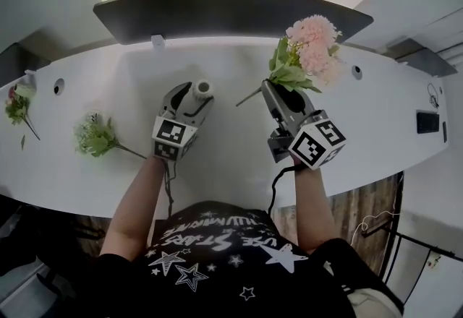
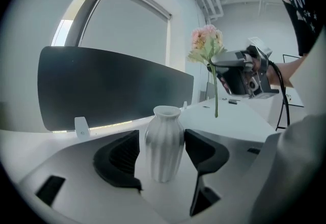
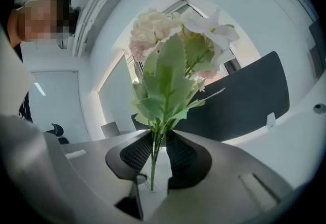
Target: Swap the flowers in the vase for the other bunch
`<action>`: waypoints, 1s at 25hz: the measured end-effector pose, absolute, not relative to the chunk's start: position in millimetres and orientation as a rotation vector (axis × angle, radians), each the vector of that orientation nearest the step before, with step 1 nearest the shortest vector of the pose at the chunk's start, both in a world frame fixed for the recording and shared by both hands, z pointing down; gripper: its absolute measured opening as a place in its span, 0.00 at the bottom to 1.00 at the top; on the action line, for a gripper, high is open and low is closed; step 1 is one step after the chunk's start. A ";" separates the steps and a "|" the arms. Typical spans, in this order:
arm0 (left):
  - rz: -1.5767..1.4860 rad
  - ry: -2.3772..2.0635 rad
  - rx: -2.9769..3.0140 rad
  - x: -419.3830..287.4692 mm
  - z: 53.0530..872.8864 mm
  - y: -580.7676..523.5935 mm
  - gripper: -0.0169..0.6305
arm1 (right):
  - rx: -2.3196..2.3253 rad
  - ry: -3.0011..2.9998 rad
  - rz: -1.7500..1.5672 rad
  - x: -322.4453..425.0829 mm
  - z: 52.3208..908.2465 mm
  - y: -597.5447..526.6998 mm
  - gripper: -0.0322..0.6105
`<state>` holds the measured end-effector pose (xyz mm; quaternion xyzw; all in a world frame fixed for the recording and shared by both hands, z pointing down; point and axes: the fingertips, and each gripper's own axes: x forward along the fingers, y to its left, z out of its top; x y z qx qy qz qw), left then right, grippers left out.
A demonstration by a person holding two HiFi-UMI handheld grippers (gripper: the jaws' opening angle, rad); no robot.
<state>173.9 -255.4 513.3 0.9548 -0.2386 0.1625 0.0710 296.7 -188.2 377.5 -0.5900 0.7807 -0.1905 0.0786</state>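
Right gripper (image 1: 273,92) pinches pink bunch (image 1: 309,48) by stems, right of vase (image 1: 202,88). Left gripper (image 1: 192,100) clamps empty vase. Green bunch (image 1: 94,136) on table, left of vase. Filling vase probably remains.

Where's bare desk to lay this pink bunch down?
Widest bare patch: desk right of the right gripper, out to the grommet hole. Also bare between the green bunch and the left gripper. Crowded centrally around the vase and pink bunch.

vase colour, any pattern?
The vase is plain white with vertical ribs; the left gripper view shows it best.
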 end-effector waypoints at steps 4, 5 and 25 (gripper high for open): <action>0.482 -0.740 2.851 164.9 502.8 -257.5 0.44 | -1.855 2.349 -0.650 305.7 403.3 -180.7 0.18; 0.476 -0.744 2.852 162.2 501.4 -256.9 0.44 | -1.879 2.348 -0.670 308.9 409.5 -177.5 0.18; 0.390 -0.865 2.735 126.5 474.9 -218.9 0.44 | -2.411 2.241 -1.291 433.2 543.3 -117.5 0.17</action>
